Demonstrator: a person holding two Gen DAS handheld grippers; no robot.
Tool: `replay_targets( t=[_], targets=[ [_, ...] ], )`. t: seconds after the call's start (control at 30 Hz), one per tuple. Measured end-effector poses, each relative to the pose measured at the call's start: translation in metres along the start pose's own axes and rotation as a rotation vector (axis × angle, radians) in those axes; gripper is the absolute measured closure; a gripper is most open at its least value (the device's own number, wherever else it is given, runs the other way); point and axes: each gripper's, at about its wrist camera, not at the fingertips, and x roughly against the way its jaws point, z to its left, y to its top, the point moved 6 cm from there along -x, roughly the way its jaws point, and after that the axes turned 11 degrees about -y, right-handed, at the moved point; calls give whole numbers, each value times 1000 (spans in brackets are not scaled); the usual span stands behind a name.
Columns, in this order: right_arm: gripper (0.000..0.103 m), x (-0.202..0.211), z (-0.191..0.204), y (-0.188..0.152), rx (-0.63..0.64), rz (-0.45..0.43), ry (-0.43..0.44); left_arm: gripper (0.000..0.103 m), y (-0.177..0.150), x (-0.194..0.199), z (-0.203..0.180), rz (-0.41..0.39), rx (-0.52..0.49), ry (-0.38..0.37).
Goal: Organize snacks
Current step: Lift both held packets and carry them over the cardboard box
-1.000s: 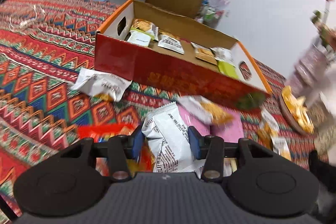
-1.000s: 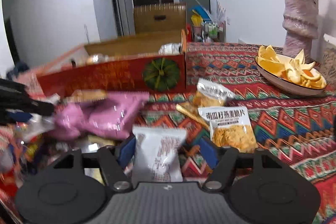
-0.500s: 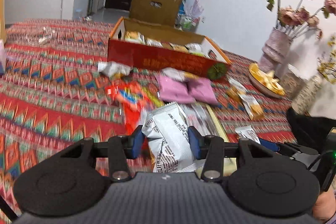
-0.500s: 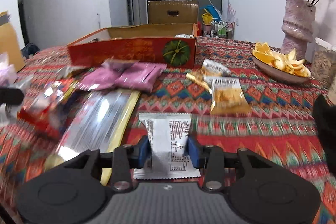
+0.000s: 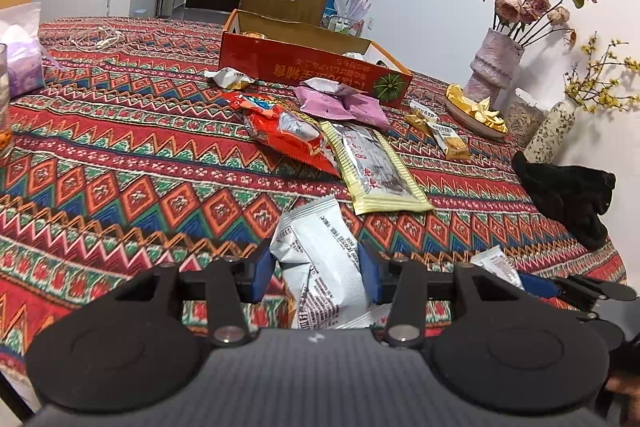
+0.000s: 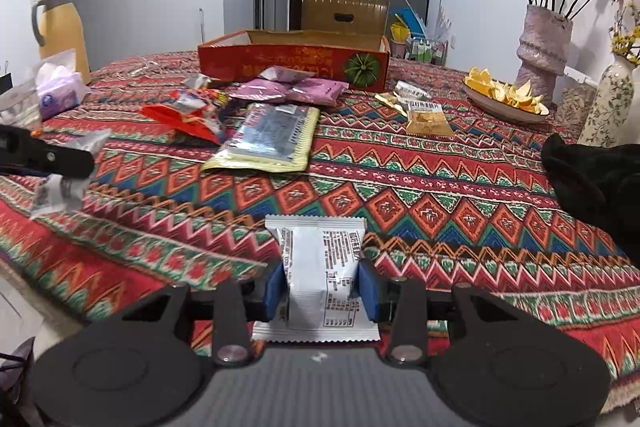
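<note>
My left gripper [image 5: 316, 277] is shut on a crumpled white snack packet [image 5: 320, 259], held above the table's near edge. My right gripper [image 6: 320, 291] is shut on a flat white snack packet [image 6: 320, 267], also near the front edge. The open red cardboard box [image 5: 312, 71] with several snacks inside stands at the far side; it also shows in the right wrist view [image 6: 292, 63]. Loose on the cloth lie a red bag [image 5: 284, 131], a yellow-edged long packet [image 5: 372, 167], pink packets [image 5: 340, 103] and small orange-filled packets [image 6: 428, 115].
A patterned red tablecloth [image 5: 140, 163] covers the table. A dish of orange peel [image 6: 504, 99], a vase of flowers [image 6: 540, 43] and a black cloth [image 6: 592, 171] are at the right. A tissue pack [image 6: 58, 91] and yellow jug [image 6: 60, 27] stand at the left.
Both grippers have pulled back from the box toward the table's near edge, each still holding its white packet. The box and loose snacks now lie farther away.
</note>
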Motion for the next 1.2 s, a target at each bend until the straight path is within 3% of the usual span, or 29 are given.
replay_targets(
  t=[0.3, 0.47, 0.8, 1.0, 1.2],
  targets=[
    [64, 18, 9, 19, 3, -66, 24, 58, 4, 7, -1, -25, -15, -11],
    [64, 9, 12, 46, -8, -96, 61, 58, 35, 2, 0, -64, -50, -29],
    [64, -44, 8, 141, 21, -184, 91, 58, 147, -56, 13, -104, -99, -100],
    [64, -99, -8, 226, -16, -235, 112, 58, 233, -123, 39, -87, -109, -96],
    [64, -176, -7, 304, -39, -203, 157, 58, 298, -195, 73, -43, -98, -80]
  ],
)
